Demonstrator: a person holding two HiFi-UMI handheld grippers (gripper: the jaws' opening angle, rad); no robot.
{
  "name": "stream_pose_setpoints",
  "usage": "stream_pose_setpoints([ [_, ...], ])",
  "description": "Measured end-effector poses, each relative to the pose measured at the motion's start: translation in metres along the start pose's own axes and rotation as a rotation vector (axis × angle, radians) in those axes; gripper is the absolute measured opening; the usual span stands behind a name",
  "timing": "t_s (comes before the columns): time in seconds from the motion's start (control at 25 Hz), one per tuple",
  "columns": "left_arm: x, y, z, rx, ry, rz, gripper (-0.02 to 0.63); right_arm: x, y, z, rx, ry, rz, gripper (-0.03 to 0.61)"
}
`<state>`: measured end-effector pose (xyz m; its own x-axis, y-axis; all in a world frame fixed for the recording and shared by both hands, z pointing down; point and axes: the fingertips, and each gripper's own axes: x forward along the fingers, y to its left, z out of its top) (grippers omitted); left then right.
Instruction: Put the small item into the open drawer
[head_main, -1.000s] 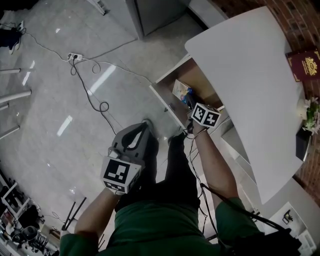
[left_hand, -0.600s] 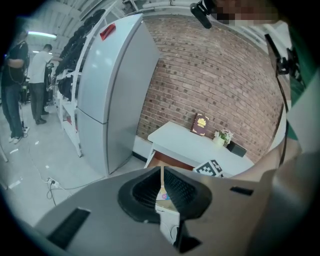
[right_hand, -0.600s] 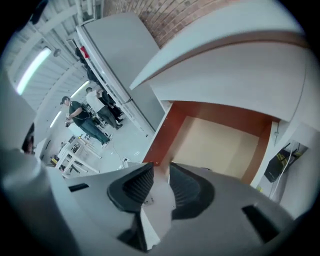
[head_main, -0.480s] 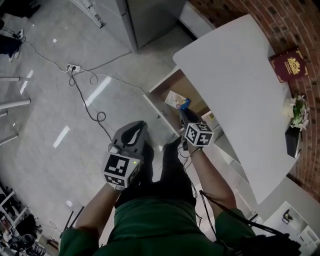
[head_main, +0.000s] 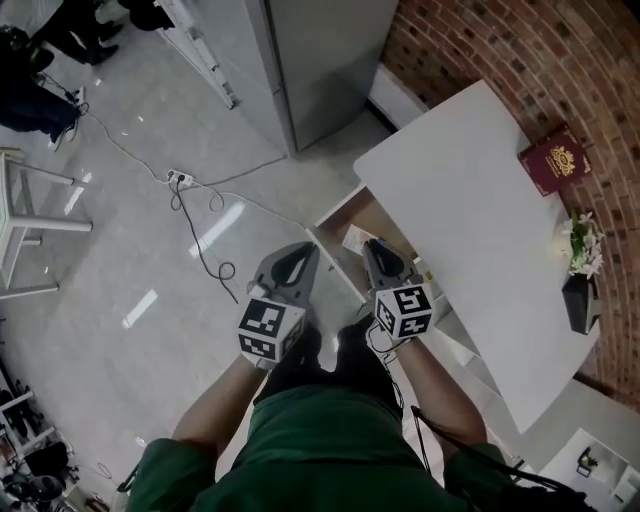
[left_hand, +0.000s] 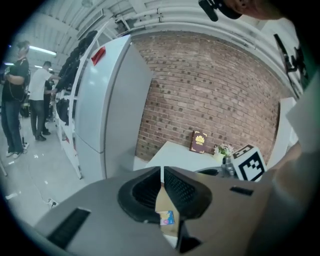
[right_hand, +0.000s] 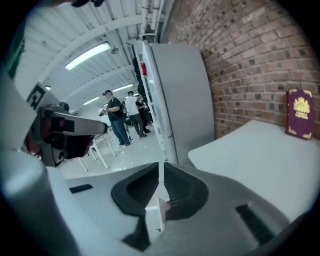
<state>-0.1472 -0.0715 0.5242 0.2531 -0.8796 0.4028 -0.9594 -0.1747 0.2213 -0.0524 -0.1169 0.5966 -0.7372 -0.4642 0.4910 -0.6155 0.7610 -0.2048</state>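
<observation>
Head view shows the small packet (head_main: 357, 239) lying in the open drawer (head_main: 372, 213). The right gripper (head_main: 372, 245) has just been closing its jaws, now together on nothing; the left gripper (head_main: 300, 248) is closed and empty too. The drawer juts toward the person's legs (head_main: 345, 358), so a knee could knock it.

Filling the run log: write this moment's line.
drawer: open | small item: in drawer | left gripper: shut, empty | right gripper: jaws just closed, empty
</observation>
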Motion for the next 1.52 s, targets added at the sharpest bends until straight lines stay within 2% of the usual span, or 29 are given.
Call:
stream_pose_setpoints([
  [0.16,-0.007,-0.003,0.038,0.026,-0.060,0.019,0.018,-0.024,0.020,0.054,-0.108,-0.075,0.010,0.022],
  [0.4,-0.017,-0.017,0.086,0.030,-0.138,0.037,0.018,-0.063,0.034,0.112,-0.185,-0.150,-0.003,0.009],
  [0.68,-0.038,-0.032,0.171,0.086,-0.299,0.039,0.018,-0.115,0.043,0.214,-0.229,-0.370,-0.021,0.006],
  [0.88,-0.057,-0.043,0.223,0.124,-0.387,0.038,0.018,-0.146,0.041,0.269,-0.261,-0.485,-0.058,0.005],
  [1.04,-0.067,-0.046,0.251,0.181,-0.443,0.066,0.018,-0.160,0.041,0.296,-0.284,-0.560,-0.073,0.005],
  [1.16,-0.074,-0.047,0.266,0.263,-0.486,0.104,0.018,-0.173,0.041,0.309,-0.301,-0.604,-0.092,0.005],
  [1.28,-0.081,-0.046,0.279,0.328,-0.518,0.127,0.018,-0.183,0.042,0.318,-0.340,-0.628,-0.114,0.003],
  [1.52,-0.093,-0.041,0.293,0.399,-0.565,0.158,0.018,-0.201,0.033,0.324,-0.388,-0.651,-0.184,0.003],
])
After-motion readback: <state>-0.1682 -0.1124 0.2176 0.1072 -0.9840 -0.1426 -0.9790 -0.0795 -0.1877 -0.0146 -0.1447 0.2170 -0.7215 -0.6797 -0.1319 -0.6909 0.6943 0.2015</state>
